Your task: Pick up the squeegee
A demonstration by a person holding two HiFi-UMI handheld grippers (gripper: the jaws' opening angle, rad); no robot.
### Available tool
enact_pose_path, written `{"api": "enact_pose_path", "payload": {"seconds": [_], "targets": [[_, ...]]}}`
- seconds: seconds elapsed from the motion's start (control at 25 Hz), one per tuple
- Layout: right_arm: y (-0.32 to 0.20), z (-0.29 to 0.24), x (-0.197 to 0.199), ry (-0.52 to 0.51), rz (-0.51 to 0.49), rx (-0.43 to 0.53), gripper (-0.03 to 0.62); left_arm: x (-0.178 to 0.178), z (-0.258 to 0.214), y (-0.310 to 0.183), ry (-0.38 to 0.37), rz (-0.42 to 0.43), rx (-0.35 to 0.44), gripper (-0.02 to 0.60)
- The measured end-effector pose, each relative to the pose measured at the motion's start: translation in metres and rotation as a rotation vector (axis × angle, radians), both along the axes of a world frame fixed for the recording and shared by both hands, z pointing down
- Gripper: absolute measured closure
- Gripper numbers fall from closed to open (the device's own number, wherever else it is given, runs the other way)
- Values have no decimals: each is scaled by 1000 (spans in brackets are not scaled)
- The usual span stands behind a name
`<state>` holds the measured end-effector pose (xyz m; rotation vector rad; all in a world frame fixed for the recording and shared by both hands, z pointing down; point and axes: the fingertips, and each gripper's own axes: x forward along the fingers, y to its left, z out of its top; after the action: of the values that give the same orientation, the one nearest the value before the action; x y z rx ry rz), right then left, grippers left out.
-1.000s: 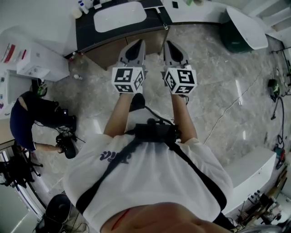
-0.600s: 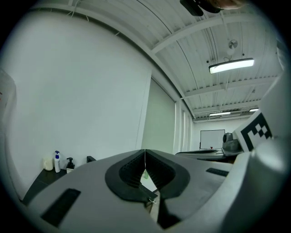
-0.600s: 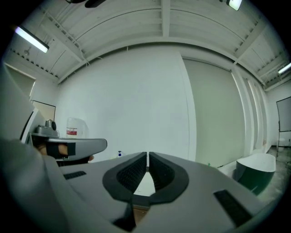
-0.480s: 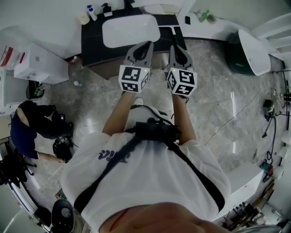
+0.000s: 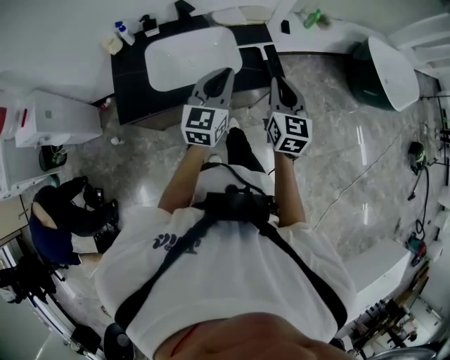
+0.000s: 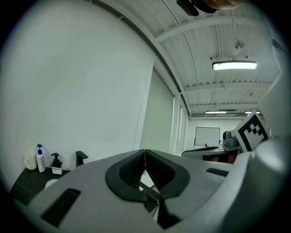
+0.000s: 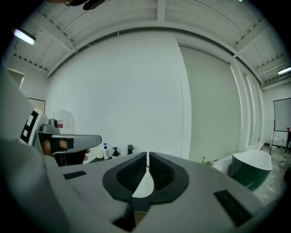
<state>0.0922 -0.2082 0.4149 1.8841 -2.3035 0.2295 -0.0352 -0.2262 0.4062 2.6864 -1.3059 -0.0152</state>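
Note:
A black vanity counter with a white basin lies ahead of me. To the right of the basin a long dark object rests on the counter; it may be the squeegee, but its shape is unclear. My left gripper hovers over the basin's right front edge, shut and empty. My right gripper is just short of the dark object's near end, also shut and empty. In the left gripper view the left gripper has its pads meeting. In the right gripper view the right gripper is closed too.
Bottles, a soap dispenser and a black faucet line the counter's back. A green bottle stands on the white ledge. A dark green tub is at right. A person crouches at left, near a white cabinet.
The vanity has come closer. Both grippers have moved forward from above the floor to over the counter's front part. Both stay shut.

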Motion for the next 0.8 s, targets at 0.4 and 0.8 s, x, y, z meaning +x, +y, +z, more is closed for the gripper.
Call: {"api": "enact_pose_path", "payload": {"seconds": [0.4,0.8], "targets": [[-83,70,44,-31,-36,-166,586,33,47,-88,-15,23,-69,568],[-154,140,72,-10,-98,-370,526,66,101,-158,-47,33,-156,568]]}}
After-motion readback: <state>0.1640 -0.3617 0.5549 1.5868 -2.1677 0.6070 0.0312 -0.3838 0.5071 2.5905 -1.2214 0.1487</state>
